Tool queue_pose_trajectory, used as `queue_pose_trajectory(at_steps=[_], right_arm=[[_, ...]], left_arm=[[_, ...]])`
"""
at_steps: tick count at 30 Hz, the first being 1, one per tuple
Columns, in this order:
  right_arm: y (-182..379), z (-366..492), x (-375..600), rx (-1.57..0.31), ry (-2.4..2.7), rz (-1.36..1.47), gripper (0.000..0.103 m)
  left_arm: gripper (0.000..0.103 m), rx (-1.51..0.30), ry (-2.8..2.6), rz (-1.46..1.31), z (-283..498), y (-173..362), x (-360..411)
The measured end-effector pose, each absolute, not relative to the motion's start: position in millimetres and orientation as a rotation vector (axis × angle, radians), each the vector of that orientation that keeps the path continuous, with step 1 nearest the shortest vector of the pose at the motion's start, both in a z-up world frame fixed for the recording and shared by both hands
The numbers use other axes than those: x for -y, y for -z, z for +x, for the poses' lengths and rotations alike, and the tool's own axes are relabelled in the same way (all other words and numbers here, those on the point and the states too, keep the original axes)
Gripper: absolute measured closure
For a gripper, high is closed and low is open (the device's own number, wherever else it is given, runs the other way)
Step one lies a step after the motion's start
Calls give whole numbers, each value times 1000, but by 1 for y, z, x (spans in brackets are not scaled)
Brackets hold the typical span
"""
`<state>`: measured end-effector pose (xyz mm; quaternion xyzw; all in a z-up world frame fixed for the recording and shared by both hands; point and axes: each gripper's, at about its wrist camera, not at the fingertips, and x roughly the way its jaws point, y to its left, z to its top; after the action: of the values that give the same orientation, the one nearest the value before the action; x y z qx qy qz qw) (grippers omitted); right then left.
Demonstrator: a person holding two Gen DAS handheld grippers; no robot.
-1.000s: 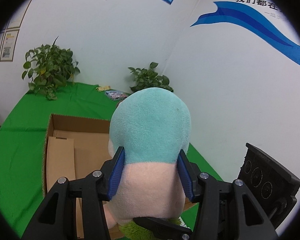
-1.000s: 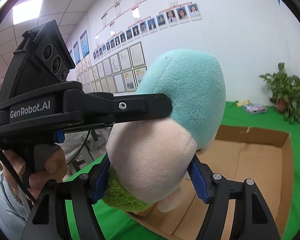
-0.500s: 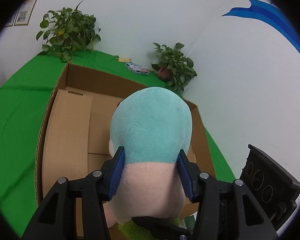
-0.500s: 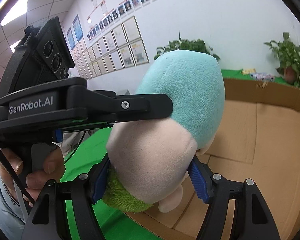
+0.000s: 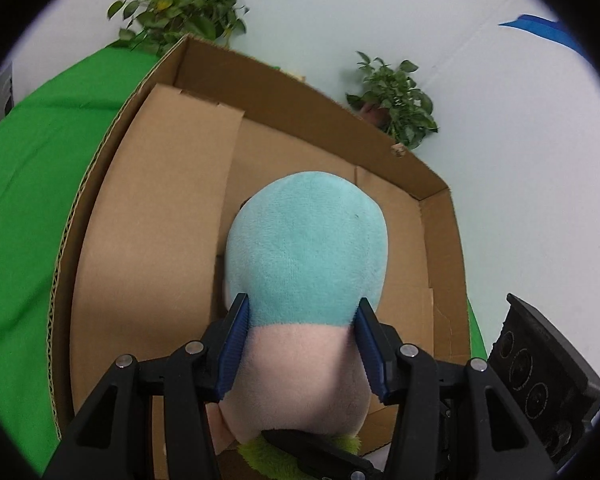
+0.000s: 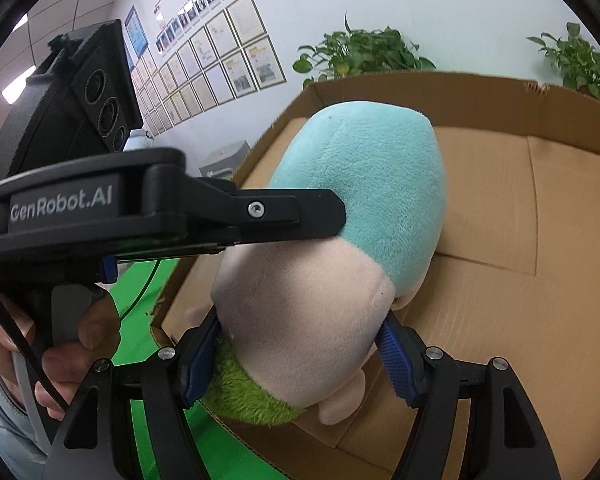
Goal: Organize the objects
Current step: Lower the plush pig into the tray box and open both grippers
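- We cannot make out the plush toy's (image 5: 306, 256) face or its lower end — it is cut off below our grippers, with only a tuft of green fuzz (image 6: 240, 396) showing.
- Our left gripper (image 5: 302, 344) clamps the toy's sides with its blue ribbed pads (image 5: 233, 344), where teal meets pink.
- Our right gripper (image 6: 300, 356) grips the pink part from another side; a hand (image 6: 60, 344) holds the left tool's handle.
- The toy — soft, egg-shaped, short-piled — hangs over the open cardboard box (image 5: 260, 92); whether it touches the floor, we cannot tell.
- The box is plain corrugated board on a green cloth (image 5: 32, 152).
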<state>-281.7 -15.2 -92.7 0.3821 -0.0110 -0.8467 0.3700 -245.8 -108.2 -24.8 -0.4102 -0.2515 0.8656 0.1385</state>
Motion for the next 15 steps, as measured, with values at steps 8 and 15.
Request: queue_pose_trajectory(at_steps=[8,15], right_arm=[[107,-289,19,3,2149,1045,32],[100,-281,26,20,2122,1077,32]], left_arm=[[51,753,-2492,-1244,-242,34,110],[50,763,-2481,-1280,-236,33,109]])
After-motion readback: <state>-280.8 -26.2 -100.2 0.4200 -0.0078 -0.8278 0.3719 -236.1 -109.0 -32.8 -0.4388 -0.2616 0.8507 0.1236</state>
